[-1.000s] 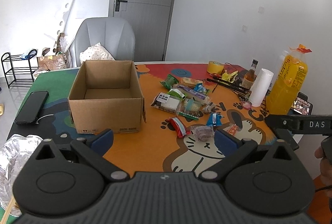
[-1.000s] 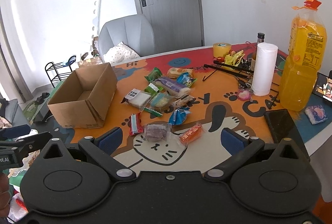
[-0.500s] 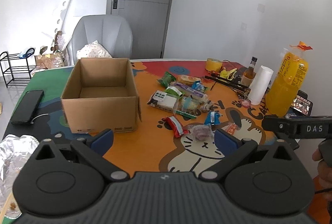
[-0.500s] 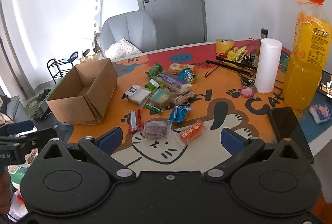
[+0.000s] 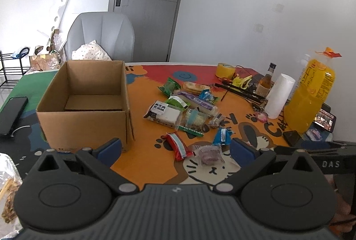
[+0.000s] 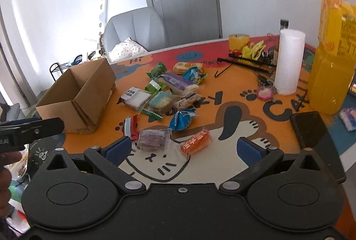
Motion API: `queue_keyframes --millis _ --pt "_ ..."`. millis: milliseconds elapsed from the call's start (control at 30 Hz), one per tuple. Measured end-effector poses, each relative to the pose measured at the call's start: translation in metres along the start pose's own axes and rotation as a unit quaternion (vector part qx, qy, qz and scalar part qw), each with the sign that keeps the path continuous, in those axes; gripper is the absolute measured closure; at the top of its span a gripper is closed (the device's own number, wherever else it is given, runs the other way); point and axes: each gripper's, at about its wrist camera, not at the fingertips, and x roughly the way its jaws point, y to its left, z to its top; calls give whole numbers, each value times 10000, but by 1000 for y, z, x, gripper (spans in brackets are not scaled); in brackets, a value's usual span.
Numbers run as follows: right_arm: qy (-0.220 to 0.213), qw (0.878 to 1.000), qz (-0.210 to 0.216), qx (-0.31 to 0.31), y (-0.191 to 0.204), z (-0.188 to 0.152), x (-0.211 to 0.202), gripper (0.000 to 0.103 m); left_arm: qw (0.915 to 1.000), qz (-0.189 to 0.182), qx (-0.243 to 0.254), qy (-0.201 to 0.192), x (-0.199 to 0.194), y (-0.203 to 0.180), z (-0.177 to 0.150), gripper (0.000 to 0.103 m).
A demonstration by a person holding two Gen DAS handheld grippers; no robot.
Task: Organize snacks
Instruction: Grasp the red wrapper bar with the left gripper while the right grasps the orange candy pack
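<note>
Left gripper [image 5: 175, 149] held above the near edge of the table [image 5: 142, 151], jaws spread wide and holding nothing, blue pads to either side of a red-wrapped bar [image 5: 179, 146] and a clear-wrapped purple snack [image 5: 209, 154] lying on the mat's cartoon cat face. Right gripper [image 6: 182, 150] likewise spread wide and empty, hovering over the same spot from the other side, with the purple snack [image 6: 153, 140] and an orange-wrapped snack [image 6: 195, 142] framed between its pads but not touched. Open cardboard box [image 5: 89, 104] upright on the left part of the table, flaps up, nothing visible inside. Snacks [image 5: 184, 106] heaped loosely to the right of the box, well apart from it: a white-labelled pack [image 5: 164, 112], a green packet [image 5: 170, 86], a long purple-wrapped pack [image 5: 198, 103], a small blue packet [image 5: 222, 136] nearer the grippers. Further right, a white paper roll [image 5: 279, 95] standing upright just beside a large orange juice bottle [image 5: 311, 95], a small brown bottle [image 5: 265, 82] and a yellow tape roll [image 5: 225, 70] behind. Dark phone [image 5: 12, 113] flat at the table's left edge; another dark phone [image 6: 311, 129] flat near the juice bottle. Grey chair [image 5: 102, 35] with a dotted cushion [image 5: 91, 54] behind the box, grey door [image 5: 146, 4] beyond.
</note>
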Motion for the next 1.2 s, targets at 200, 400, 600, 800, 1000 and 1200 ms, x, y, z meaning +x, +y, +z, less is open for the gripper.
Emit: queue_keyframes --millis 200,400,600,800,1000,1200 --pt "56 9998 -201 1 -10 -6 16 0 9998 -81 -92 132 25 -3 -1 1" --pt "232 9993 -263 150 -19 -6 32 0 9996 -37 -80 272 54 -2 -3 2" --pt "266 9988 -310 256 -24 -5 47 0 9993 -44 -72 377 77 -3 -4 3" --pt "327 9985 -341 272 -25 -6 63 5 9982 -119 -133 570 99 -5 -6 17" --pt "523 9970 -239 512 -33 -7 83 28 9970 -66 -233 730 123 -4 -8 34" --pt "652 9961 -155 582 -30 -8 98 39 9959 -11 -287 858 142 -1 -9 51"
